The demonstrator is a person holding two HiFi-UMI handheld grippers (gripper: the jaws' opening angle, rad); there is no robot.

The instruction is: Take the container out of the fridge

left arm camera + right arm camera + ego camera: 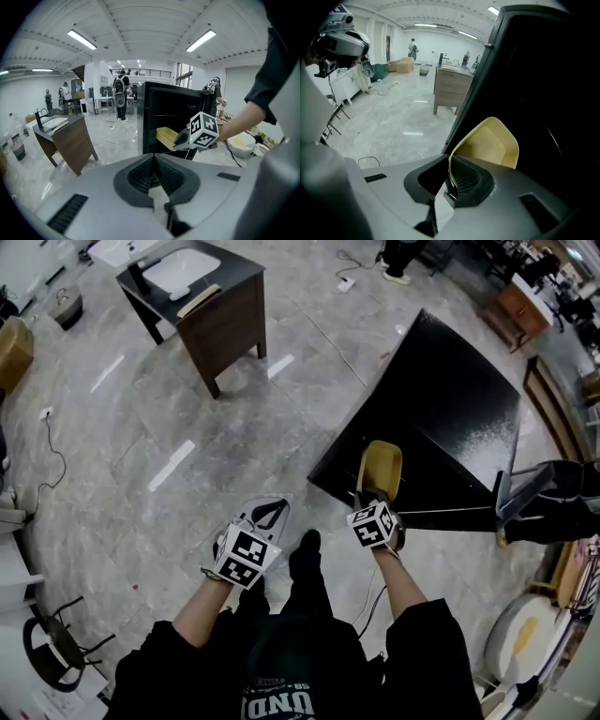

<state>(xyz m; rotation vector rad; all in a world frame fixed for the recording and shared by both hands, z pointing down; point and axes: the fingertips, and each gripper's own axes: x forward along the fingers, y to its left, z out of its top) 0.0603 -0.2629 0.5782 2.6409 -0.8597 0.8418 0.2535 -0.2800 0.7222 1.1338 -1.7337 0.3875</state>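
Observation:
A yellow container [380, 468] hangs in front of the black fridge [441, 418], tilted on edge. My right gripper [375, 505] is shut on its near rim. In the right gripper view the container's wall [487, 140] runs between the pads of that gripper [450, 176], with the fridge's dark inside [543, 93] behind it. My left gripper [267, 515] hangs to the left over the floor, apart from the container. In its own view the left gripper [153, 161] is shut on nothing, and the container [166, 136] shows ahead at the fridge [168, 117].
A dark wooden table with a white sink [202, 296] stands at the back left. A black chair [56, 643] is at the lower left. A person's legs [553, 502] and a round white basin [525, 634] are at the right. People [120, 96] stand far off.

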